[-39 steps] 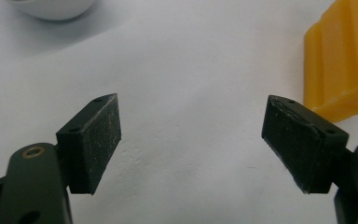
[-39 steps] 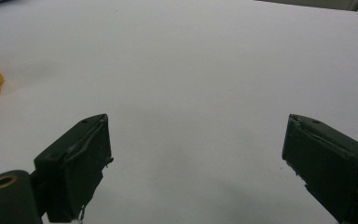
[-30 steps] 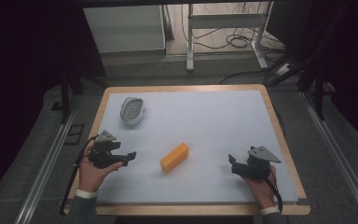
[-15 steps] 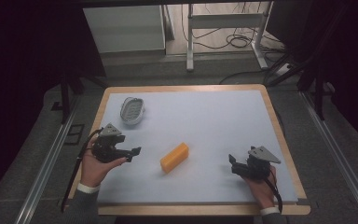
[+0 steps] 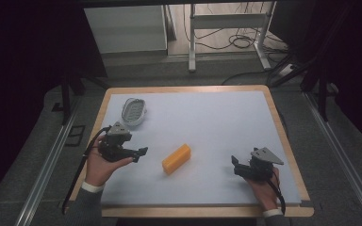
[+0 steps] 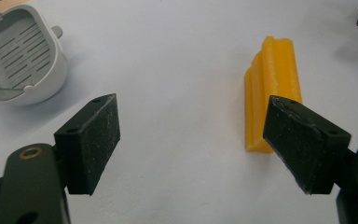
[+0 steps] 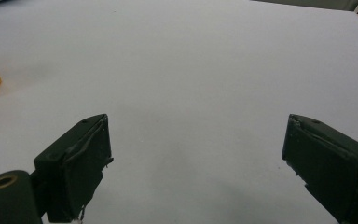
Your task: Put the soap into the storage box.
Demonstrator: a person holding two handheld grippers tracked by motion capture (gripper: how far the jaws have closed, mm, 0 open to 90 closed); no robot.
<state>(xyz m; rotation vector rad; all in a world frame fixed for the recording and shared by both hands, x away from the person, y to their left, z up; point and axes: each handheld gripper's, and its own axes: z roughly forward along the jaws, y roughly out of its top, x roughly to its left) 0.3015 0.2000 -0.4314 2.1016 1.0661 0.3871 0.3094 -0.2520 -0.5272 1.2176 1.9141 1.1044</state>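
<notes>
Now left tool [image 5: 141, 151] nearer the yellow block [image 5: 176, 158], agape, right tool [image 5: 235, 165] unmoved, agape.

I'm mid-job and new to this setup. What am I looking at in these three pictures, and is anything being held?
A person holds a two-jaw tool in each hand at a table with a white top. The high view looks down from above: the left gripper is at the left, the right gripper at the right. The other two pictures come from cameras riding on each gripper, looking along its black jaws. On the surface lie a yellow block in the middle and a small grey slotted basket farther back left. Both grippers stand open and hold nothing. The left gripper points toward the block.
</notes>
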